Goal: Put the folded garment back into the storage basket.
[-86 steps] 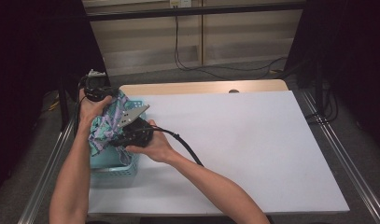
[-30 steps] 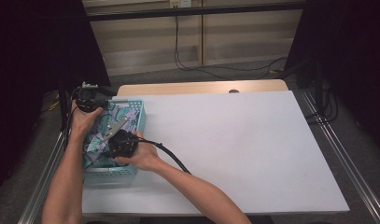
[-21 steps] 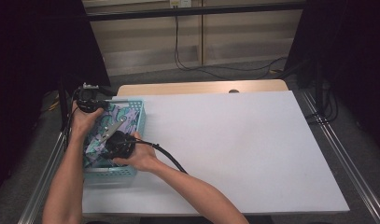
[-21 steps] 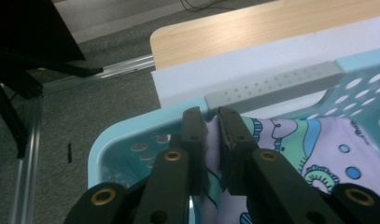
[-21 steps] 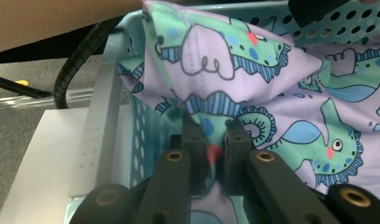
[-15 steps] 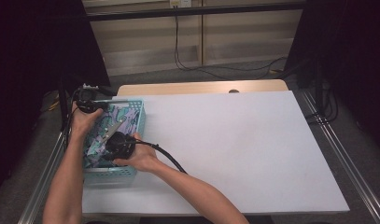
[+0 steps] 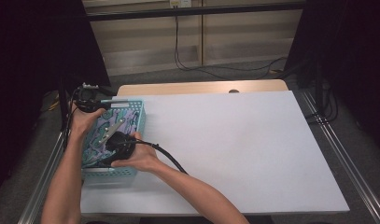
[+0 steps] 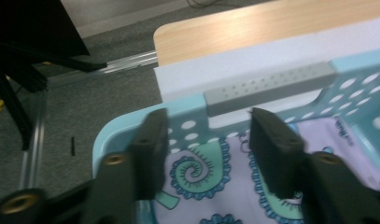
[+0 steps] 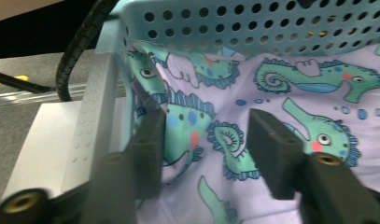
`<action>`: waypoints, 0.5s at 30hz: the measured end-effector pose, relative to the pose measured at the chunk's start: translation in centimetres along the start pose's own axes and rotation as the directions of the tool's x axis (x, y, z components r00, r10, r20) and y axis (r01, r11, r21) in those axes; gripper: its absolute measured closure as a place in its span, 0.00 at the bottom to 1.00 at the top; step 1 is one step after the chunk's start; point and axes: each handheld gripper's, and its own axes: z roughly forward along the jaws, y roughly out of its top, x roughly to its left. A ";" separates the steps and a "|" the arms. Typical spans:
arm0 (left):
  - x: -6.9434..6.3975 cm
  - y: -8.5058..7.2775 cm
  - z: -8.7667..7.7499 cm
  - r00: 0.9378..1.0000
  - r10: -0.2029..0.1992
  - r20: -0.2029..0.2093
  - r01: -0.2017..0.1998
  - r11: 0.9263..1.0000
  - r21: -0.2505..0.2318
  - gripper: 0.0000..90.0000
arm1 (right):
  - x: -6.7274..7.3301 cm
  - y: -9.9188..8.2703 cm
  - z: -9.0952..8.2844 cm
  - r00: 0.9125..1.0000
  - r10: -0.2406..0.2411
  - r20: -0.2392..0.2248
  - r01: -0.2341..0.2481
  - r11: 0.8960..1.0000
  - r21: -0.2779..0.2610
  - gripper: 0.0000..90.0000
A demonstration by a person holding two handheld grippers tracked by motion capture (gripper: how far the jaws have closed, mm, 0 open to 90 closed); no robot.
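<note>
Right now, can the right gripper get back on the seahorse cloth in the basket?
Probably yes. The right gripper has just been opening its jaws and hangs over the seahorse-print cloth inside the turquoise basket, fabric lying between and under the pads, nothing covering it. The basket wall stands beyond the jaws.

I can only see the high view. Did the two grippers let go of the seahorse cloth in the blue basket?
Observer: Yes. In the left gripper view, the left gripper has just opened its jaws, with nothing pinched between them.
Operator: And the other one?
Observer: The right gripper has just opened too; the cloth lies flat behind its jaws.
Operator: What is the left one pointing at?
Observer: At the basket wall with the grey handle bar on its rim.
Operator: Is the cloth inside?
Observer: Yes, it lies against the basket's holed wall.
</note>
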 end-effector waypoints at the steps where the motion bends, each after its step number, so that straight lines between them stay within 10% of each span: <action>1: -0.1 0.0 0.0 1.000 -0.006 0.005 0.006 1.000 -0.009 0.50 | 0.0 0.0 -0.1 1.000 -0.006 0.005 0.006 1.000 0.000 0.49; 15: -1.0 0.7 -1.9 0.999 -0.023 0.024 0.024 0.997 -0.078 0.10 | -0.9 -0.2 -2.6 0.998 0.055 0.040 -0.052 0.995 -0.080 0.18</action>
